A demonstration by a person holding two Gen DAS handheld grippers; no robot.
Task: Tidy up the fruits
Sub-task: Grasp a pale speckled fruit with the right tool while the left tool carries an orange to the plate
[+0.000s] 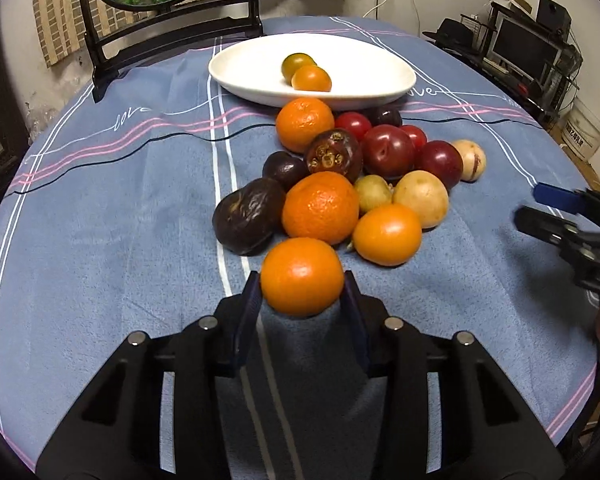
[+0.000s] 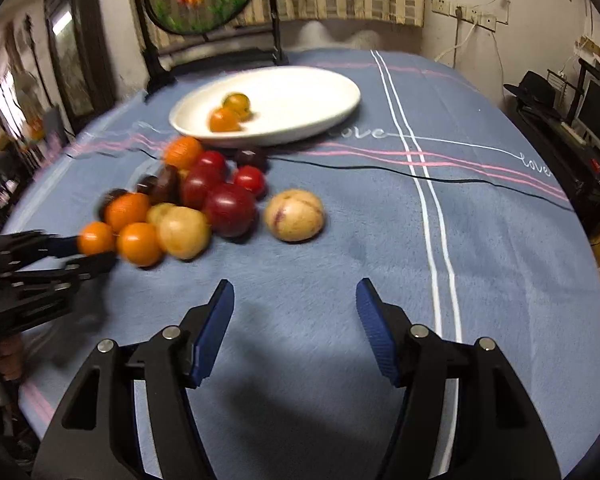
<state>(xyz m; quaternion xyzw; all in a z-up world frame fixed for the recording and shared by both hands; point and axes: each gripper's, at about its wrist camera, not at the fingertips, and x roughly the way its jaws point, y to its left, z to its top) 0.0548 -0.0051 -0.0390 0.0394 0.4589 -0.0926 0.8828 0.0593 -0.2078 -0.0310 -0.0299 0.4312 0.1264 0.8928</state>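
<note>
The left hand-held gripper [image 1: 302, 294] is clamped on a small, smooth, round orange citrus fruit [image 1: 302, 277], its two dark pads pressed against the fruit's sides at the near edge of the heap. No earlier view is given, so only the grip itself can be stated. The fruit is probably taken first because it lies nearest and stands free of the rest, so that the pile is not disturbed. Its skin is glossy and unblemished, with a highlight on top; it seems firm enough for this hold.

The right hand-held gripper [image 2: 296, 320] is held with its blue-padded jaws apart and nothing between them, over bare cloth and near a pale yellowish round fruit with a pinkish streak [image 2: 294, 215], perhaps intended as its target.

The remaining mixed fruits are heaped on the blue striped tablecloth covering the surface [image 1: 100, 220], just in front of a white oval ceramic dish [image 1: 240, 68]. Two small orange-green fruits [image 1: 306, 73] already lie touching in the dish, so it is judged to be the collecting place.
</note>
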